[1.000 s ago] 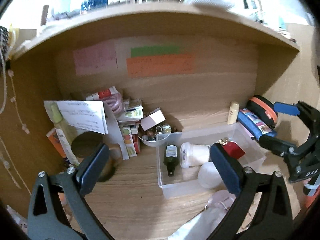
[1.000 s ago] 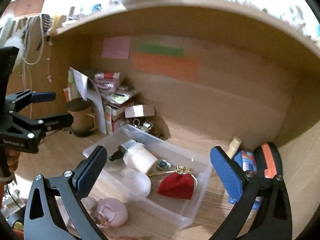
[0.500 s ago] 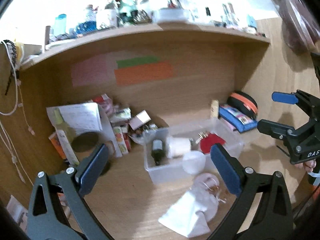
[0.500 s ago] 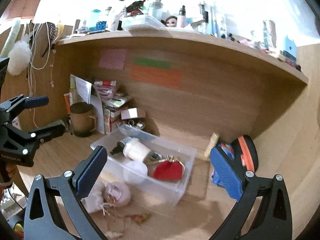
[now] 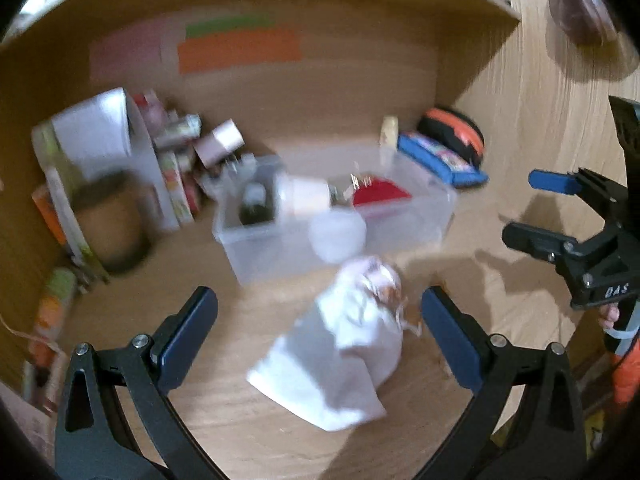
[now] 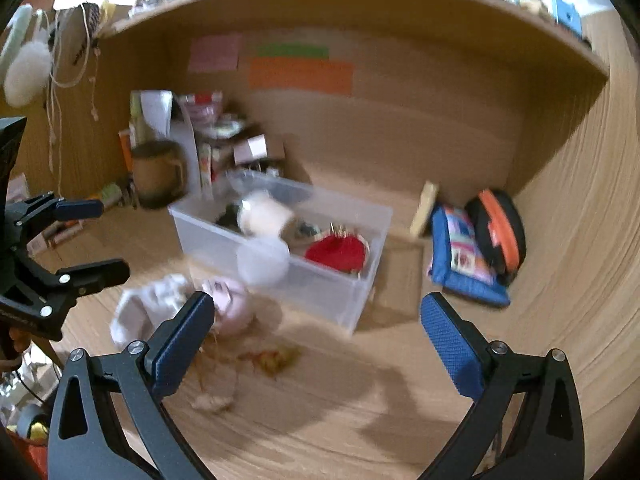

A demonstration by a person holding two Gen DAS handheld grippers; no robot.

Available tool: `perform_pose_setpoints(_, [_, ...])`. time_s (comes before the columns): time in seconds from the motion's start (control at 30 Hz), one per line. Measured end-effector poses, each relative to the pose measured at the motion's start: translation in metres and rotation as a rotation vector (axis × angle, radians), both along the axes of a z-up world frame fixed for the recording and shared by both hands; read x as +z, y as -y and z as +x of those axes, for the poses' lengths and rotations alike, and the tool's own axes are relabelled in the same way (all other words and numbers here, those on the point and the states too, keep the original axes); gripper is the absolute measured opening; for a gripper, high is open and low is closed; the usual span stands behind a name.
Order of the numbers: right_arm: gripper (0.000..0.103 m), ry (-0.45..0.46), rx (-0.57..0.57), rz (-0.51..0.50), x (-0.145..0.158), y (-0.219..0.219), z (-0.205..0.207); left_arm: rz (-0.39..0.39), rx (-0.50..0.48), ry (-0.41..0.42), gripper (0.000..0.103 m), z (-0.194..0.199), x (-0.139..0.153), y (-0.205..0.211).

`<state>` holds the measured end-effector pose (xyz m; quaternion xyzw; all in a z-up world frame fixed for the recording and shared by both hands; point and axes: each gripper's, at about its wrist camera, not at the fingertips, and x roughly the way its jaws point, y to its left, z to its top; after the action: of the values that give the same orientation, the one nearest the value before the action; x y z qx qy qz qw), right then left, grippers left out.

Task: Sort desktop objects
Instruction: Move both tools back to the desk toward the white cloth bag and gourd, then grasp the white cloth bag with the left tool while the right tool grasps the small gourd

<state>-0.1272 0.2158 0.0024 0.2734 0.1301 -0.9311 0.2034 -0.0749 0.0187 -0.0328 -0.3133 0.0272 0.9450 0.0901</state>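
Note:
A clear plastic bin (image 5: pixel 280 248) (image 6: pixel 320 284) sits on the wooden desk and holds a dark bottle (image 5: pixel 256 208), a white jar (image 5: pixel 308 196), a red pouch (image 5: pixel 380 194) (image 6: pixel 336 252) and a white ball (image 5: pixel 336 232). A white cloth bag (image 5: pixel 340 356) with a pinkish bundle (image 6: pixel 228 304) lies on the desk in front of the bin. My left gripper (image 5: pixel 320 332) is open and empty, just above the bag. My right gripper (image 6: pixel 316 336) is open and empty, to the right of the bag and in front of the bin. Both views are blurred.
A brown mug (image 6: pixel 156 172), papers and small boxes (image 5: pixel 176 176) crowd the back left corner. A blue pencil case (image 6: pixel 460 264) and a black-orange case (image 6: pixel 496 228) lie at the back right by the side wall. Small crumbs (image 6: pixel 276 360) lie on the desk.
Both grippers have pulled back from the bin and tilted downward. The white bag now lies between the left fingers. Both stay open.

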Motion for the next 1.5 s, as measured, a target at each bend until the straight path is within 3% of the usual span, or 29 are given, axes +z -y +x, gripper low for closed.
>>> perform_pose_setpoints(0.17, [0.103,0.089,0.005,0.017,-0.03,-0.003,-0.011,-0.003,-0.03,0.106,0.103,-0.01,-0.034,-0.006])
perform_pose_setpoints(0.43, [0.101,0.215,0.019,0.013,-0.065,-0.003,-0.029,-0.012,-0.051,0.24,0.103,-0.03,-0.063,-0.012])
perform_pose_setpoints(0.53, [0.096,0.245,0.034,0.012,-0.072,0.001,-0.035,-0.026,-0.046,0.259,0.103,-0.037,-0.067,-0.012])
perform_pose_setpoints(0.6, [0.085,0.268,0.053,0.016,-0.076,0.005,-0.041,-0.021,-0.043,0.274,0.103,-0.042,-0.07,-0.01])
perform_pose_setpoints(0.67, [0.075,0.283,0.065,0.027,-0.079,0.009,-0.046,-0.025,-0.033,0.269,0.103,-0.044,-0.071,-0.009])
perform_pose_setpoints(0.8, [0.064,0.313,0.098,0.03,-0.084,0.015,-0.052,-0.038,-0.02,0.259,0.103,-0.047,-0.072,-0.009])
perform_pose_setpoints(0.9, [0.057,0.321,0.113,0.045,-0.087,0.019,-0.056,-0.04,-0.023,0.263,0.094,-0.05,-0.073,-0.008])
perform_pose_setpoints(1.2, [0.052,0.339,0.134,0.053,-0.09,0.024,-0.066,-0.055,-0.026,0.246,0.076,-0.053,-0.073,-0.011])
perform_pose_setpoints(1.33, [0.051,0.338,0.143,0.059,-0.09,0.028,-0.068,-0.058,-0.022,0.243,0.074,-0.053,-0.073,-0.013])
perform_pose_setpoints(1.43, [0.039,0.335,0.149,0.06,-0.089,0.031,-0.067,-0.057,-0.021,0.237,0.069,-0.052,-0.072,-0.012])
perform_pose_setpoints(1.5, [0.038,0.324,0.142,0.068,-0.088,0.033,-0.065,-0.061,-0.012,0.223,0.061,-0.05,-0.072,-0.012])
